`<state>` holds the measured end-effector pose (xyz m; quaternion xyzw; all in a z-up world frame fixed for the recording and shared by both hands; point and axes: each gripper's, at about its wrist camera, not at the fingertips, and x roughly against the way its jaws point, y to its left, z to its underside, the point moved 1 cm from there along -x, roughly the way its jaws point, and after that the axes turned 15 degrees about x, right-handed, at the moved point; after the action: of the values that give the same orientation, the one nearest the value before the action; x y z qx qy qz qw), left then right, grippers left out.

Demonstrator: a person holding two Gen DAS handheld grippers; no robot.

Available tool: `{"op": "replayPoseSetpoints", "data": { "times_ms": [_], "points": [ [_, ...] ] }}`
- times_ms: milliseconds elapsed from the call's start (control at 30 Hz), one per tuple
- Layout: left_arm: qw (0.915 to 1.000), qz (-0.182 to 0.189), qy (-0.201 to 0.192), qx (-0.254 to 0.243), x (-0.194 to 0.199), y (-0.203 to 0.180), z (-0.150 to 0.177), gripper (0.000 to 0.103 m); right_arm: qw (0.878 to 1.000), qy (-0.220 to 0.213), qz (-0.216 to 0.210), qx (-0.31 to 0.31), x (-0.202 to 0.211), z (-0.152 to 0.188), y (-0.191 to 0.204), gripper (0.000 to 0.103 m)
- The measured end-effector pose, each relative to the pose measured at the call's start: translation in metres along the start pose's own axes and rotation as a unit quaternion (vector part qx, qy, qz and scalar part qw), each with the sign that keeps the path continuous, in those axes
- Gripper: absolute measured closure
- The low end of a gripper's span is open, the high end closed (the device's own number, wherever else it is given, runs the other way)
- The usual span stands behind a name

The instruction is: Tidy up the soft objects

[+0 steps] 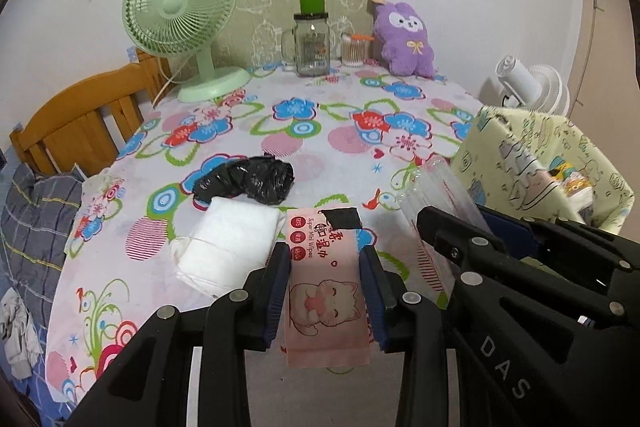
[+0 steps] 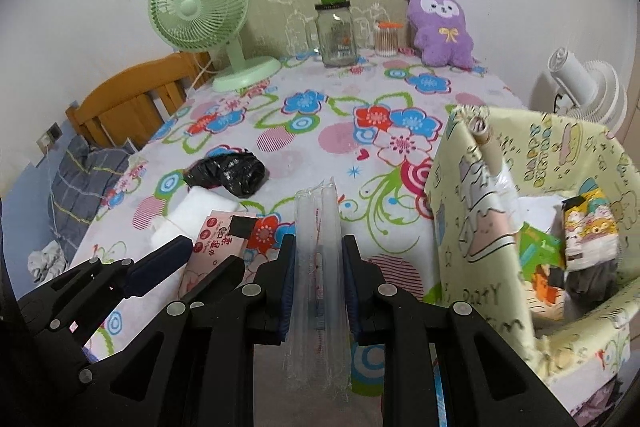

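Observation:
My left gripper [image 1: 325, 259] is shut on a pink wet-wipes pack [image 1: 326, 291] printed with a cat, held just above the flowered tablecloth [image 1: 344, 115]. My right gripper [image 2: 319, 249] is shut on a clear plastic packet [image 2: 318, 267] that stands up between the pads. The right gripper [image 1: 452, 227] also shows at the right of the left wrist view, beside the pink pack. A white folded cloth [image 1: 224, 247] and a crumpled black plastic bag [image 1: 250, 181] lie on the table ahead. A yellow patterned fabric bin [image 2: 520, 211] stands at the right, with packets inside.
A green desk fan [image 1: 180, 15], a glass jar [image 1: 312, 45], a cotton-swab tub [image 1: 354, 50] and a purple plush [image 1: 404, 39] line the far edge. A wooden chair [image 1: 80, 115] stands left. A white fan [image 1: 528, 83] stands behind the bin.

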<state>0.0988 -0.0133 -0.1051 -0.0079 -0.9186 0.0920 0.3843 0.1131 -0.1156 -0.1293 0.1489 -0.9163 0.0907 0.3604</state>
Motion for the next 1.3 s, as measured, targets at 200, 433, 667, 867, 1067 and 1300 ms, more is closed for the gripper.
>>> {"op": "replayPoseSetpoints", "data": {
  "times_ms": [200,433,667,867,1067,1300],
  "points": [
    [0.9998,0.006,-0.016,0.006,0.02,-0.002,-0.001,0.067,1.0,-0.02,0.002,0.007,0.02,-0.004,0.002,0.078],
    [0.999,0.011,-0.042,0.006,0.045,-0.009,-0.005,0.067,0.999,-0.047,0.005,0.016,0.046,-0.009,0.003,0.078],
    [0.9979,0.014,-0.064,0.005,0.065,-0.017,-0.01,0.067,0.997,-0.069,0.009,0.021,0.07,-0.014,0.0,0.078],
    [0.9967,0.021,-0.078,0.004,0.077,-0.026,-0.013,0.067,0.996,-0.084,0.015,0.025,0.088,-0.019,-0.005,0.078],
    [0.9958,0.028,-0.087,-0.001,0.083,-0.04,-0.017,0.067,0.995,-0.093,0.021,0.026,0.1,-0.022,-0.017,0.078],
    [0.9949,0.042,-0.092,-0.007,0.085,-0.061,-0.022,0.074,0.994,-0.1,0.032,0.025,0.11,-0.022,-0.037,0.078]
  ]
}}
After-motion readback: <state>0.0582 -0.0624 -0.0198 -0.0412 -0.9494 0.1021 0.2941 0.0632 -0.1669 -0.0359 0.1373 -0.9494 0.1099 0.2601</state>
